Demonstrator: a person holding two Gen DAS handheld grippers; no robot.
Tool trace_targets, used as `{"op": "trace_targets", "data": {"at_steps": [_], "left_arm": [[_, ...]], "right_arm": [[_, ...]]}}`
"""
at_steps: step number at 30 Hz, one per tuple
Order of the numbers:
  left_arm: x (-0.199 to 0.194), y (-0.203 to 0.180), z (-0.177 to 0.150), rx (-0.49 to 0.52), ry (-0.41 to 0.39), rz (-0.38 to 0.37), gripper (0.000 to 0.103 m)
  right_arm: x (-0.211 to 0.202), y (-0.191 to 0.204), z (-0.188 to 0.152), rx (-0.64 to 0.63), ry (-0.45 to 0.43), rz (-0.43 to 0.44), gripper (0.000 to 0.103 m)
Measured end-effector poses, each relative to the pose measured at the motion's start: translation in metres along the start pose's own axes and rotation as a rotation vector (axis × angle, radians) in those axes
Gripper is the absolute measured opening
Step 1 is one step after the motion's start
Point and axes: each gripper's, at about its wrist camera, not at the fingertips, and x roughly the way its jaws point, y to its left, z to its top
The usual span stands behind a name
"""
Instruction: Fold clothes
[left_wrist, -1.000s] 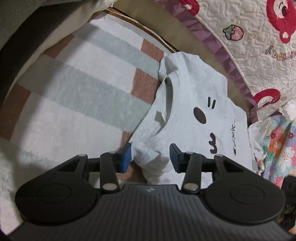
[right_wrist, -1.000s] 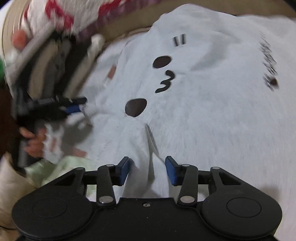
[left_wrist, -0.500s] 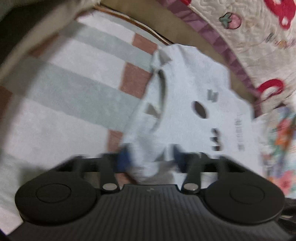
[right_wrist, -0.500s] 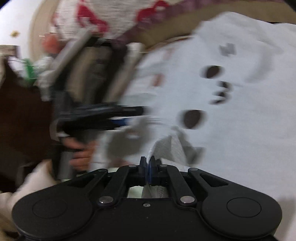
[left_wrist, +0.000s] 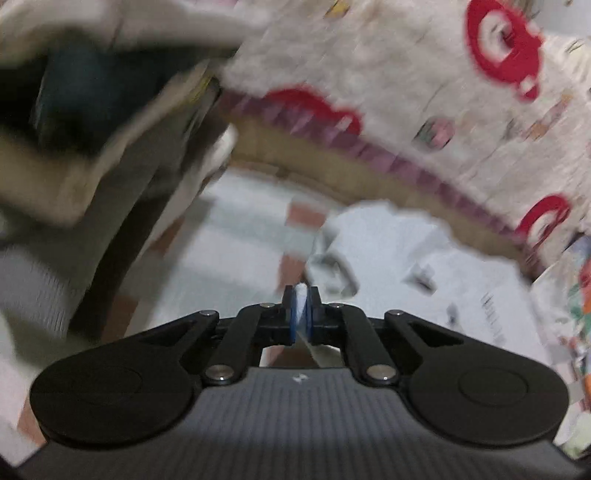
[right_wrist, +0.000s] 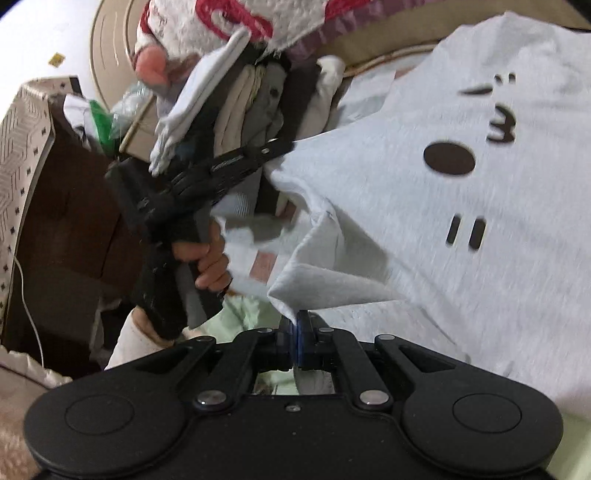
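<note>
A light grey T-shirt (right_wrist: 424, 221) with a black cartoon face lies spread on the bedding; the left wrist view shows it (left_wrist: 406, 251) blurred. My right gripper (right_wrist: 298, 321) is shut on a raised fold at the shirt's near edge. My left gripper (left_wrist: 301, 291) is closing its last bit, its blue pads pressing a thin white fold of the same shirt. In the right wrist view the left gripper (right_wrist: 282, 147) is a black tool held by a hand (right_wrist: 207, 258), its tip pinching the shirt's far-left edge. The shirt hangs lifted between the two grips.
A white quilt with red prints and a purple frill (left_wrist: 406, 92) borders the far side. Beneath the shirt is a striped blanket (left_wrist: 229, 251). A stack of folded clothes (right_wrist: 258, 92) and brown furniture (right_wrist: 66, 206) stand at the left, with pale green cloth (right_wrist: 243, 310) nearby.
Both grippers went from open around the shirt's edge to shut on it. Both have risen and tilted up, lifting the fabric. The left wrist view now shows more of the quilt.
</note>
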Motion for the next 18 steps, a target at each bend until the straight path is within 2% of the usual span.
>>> {"op": "trace_targets", "data": {"at_steps": [2,6,10,13,16,18], "left_arm": [[0.011,0.022,-0.012,-0.083,0.059,0.012,0.005],[0.001,0.047,-0.023,-0.171,0.056,0.015,0.005],[0.002,0.048,-0.033,-0.156,0.091,0.036,0.005],[0.016,0.049,-0.046,-0.115,0.166,0.106,0.006],[0.021,0.056,-0.054,-0.104,0.201,0.188,0.003],[0.018,0.062,-0.05,-0.093,0.199,0.216,0.003]], "right_arm": [[0.004,0.0,-0.001,0.001,0.017,0.005,0.005],[0.016,0.004,0.004,0.01,0.036,0.089,0.005],[0.035,0.025,0.007,-0.123,0.123,0.184,0.005],[0.056,0.025,0.01,-0.171,0.193,0.212,0.005],[0.079,0.028,0.01,-0.201,0.253,0.206,0.005],[0.089,0.032,0.006,-0.226,0.298,0.246,0.005]]}}
